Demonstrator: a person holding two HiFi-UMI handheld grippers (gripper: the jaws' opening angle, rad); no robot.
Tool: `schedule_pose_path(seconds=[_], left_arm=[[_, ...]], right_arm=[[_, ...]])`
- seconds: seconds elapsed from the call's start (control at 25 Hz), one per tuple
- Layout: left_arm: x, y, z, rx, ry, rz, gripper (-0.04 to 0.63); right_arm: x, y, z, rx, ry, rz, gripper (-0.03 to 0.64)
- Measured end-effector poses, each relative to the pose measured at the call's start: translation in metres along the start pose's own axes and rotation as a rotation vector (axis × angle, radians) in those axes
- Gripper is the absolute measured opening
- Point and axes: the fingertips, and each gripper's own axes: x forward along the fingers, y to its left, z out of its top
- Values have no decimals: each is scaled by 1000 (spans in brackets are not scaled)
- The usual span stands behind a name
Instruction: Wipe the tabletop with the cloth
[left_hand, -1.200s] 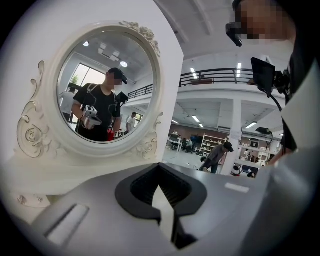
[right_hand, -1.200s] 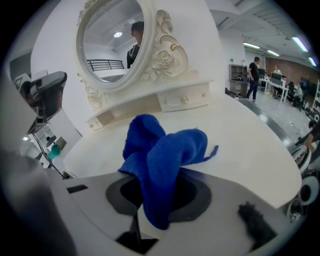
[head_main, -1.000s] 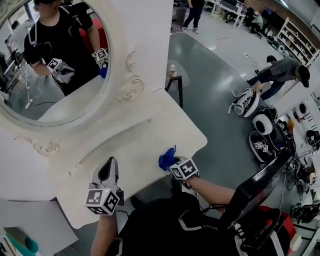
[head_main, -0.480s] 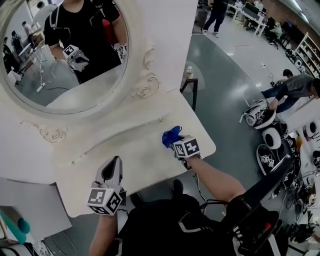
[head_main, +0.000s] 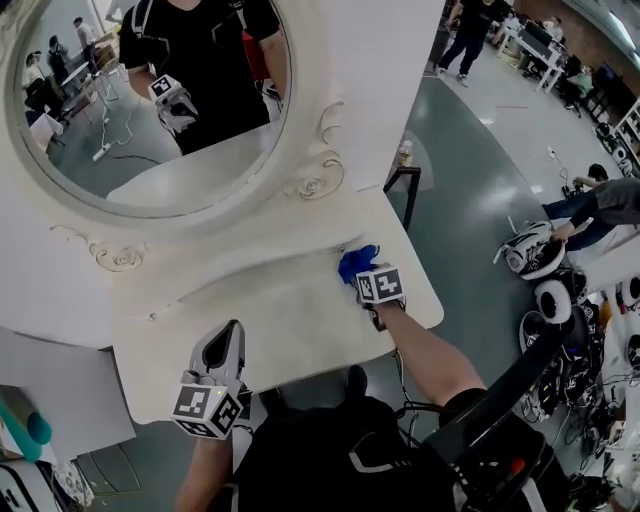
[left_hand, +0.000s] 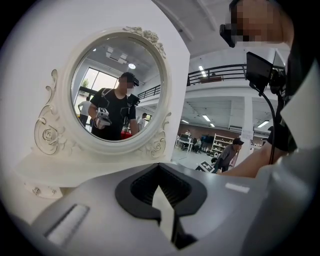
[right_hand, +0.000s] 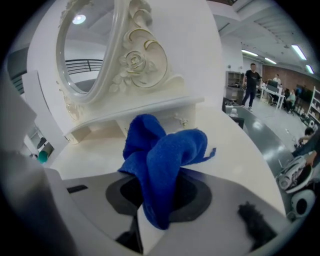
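Your right gripper (head_main: 363, 272) is pinching a bunched blue cloth (head_main: 356, 262), left gripper (head_main: 233, 329) idling closed, so you are risking unwiped tabletop (head_main: 285, 315) patches.

Head cam's up high, staring steeply down on the whole tabletop (head_main: 290, 310). Left gripper (head_main: 226, 338) cam sits low at the near edge, facing the mirror (left_hand: 117, 95) head-on; right gripper (head_main: 362, 272) cam sits closer, further right, catching it side-on.

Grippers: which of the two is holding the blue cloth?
The right gripper: its jaws clamp the blue cloth, while the left gripper holds nothing.
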Motion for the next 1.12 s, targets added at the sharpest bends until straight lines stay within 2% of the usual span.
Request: schedule_pose_path(seconds=[0.08,0.4,0.56,0.8,0.96,1.12], left_arm=[[3,1,-1,0,1,-10,8],[24,-18,4,21,-1,-107,8],[33,-29,5,30,0,-152,8],[46,-45,6,42,6,-204,8],[48,-51,7,49,3,-200,8],[45,-50,4,45,5,-160,8]], right_arm=[[-9,1,-12,28,15,3,107],[-60,22,-81,6,51,20,107],[-86,30,-113,26,63,26,107],[-109,38,-142,38,61,32,107],[-109,33,-137,82,78,65,107],[-90,8,-82,62,-6,59,107]])
